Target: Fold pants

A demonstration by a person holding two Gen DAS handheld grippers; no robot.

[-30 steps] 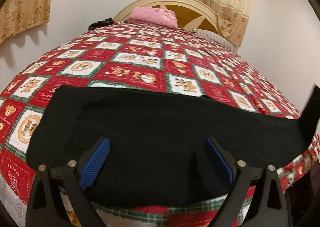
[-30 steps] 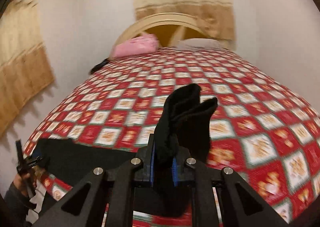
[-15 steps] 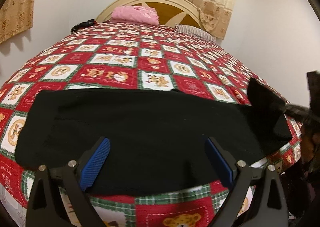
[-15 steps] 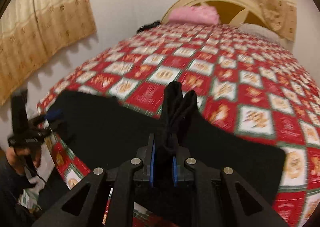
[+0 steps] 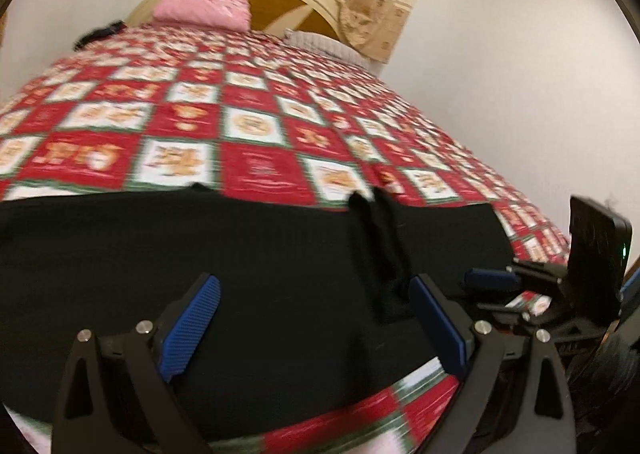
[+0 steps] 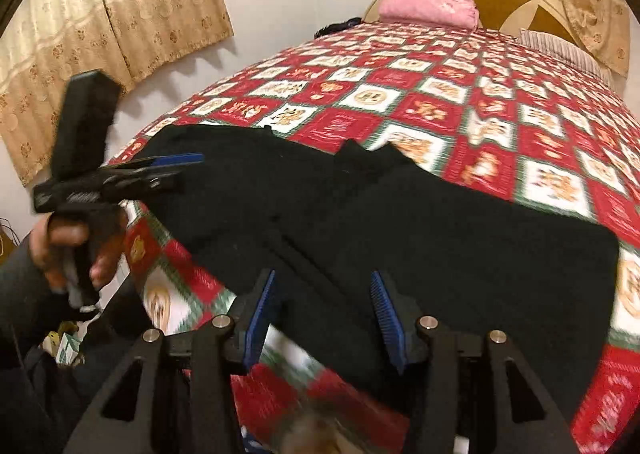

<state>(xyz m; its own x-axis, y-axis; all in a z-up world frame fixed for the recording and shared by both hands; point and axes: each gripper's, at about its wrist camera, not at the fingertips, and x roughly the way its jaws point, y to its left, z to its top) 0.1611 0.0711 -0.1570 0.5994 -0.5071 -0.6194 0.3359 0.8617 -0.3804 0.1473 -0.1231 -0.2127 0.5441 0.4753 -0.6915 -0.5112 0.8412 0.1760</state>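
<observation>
Pants (image 5: 248,266), black, lay folded flat along near edge of bed (image 5: 256,114), one narrow flap resting on top. Left gripper (image 5: 316,318) hovered over them, fingers (image 5: 192,318) spread, empty. Right gripper (image 6: 326,314) hovered over pants (image 6: 400,222) too, fingers (image 6: 386,314) released, grasping nothing.

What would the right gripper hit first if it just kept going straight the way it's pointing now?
Most likely the black pants. The right gripper is open, and the cloth fills the space directly past its fingertips on the quilt. Depth is hard to judge through the fisheye, so it might skim just above the fabric.
</observation>
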